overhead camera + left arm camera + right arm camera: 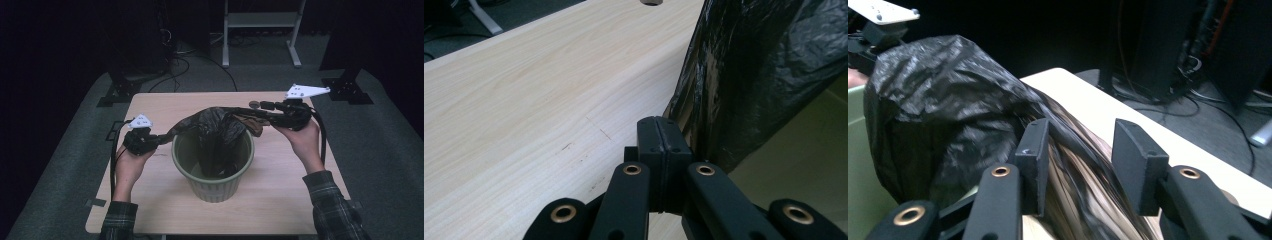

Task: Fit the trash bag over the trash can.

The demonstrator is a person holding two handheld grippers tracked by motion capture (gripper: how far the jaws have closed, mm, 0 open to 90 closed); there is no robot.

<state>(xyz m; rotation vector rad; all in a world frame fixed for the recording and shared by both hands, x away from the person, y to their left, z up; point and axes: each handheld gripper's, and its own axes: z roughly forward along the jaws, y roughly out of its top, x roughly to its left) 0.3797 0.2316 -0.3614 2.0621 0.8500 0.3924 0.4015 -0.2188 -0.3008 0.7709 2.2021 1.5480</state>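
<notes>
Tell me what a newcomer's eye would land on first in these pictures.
First, the crumpled black bag stretched over the pale green bin at the middle of the wooden table. Next, the left tongs shut on the bag's edge at the bin's left side. The right tongs stand open at the right, with a streak of the bag between their jaws.

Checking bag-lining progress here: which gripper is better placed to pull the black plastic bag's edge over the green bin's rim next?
Left, probably. The left gripper is shut on the black plastic bag beside the ribbed green bin. The right gripper stands open, with bag film between its pads but not clamped.
</notes>
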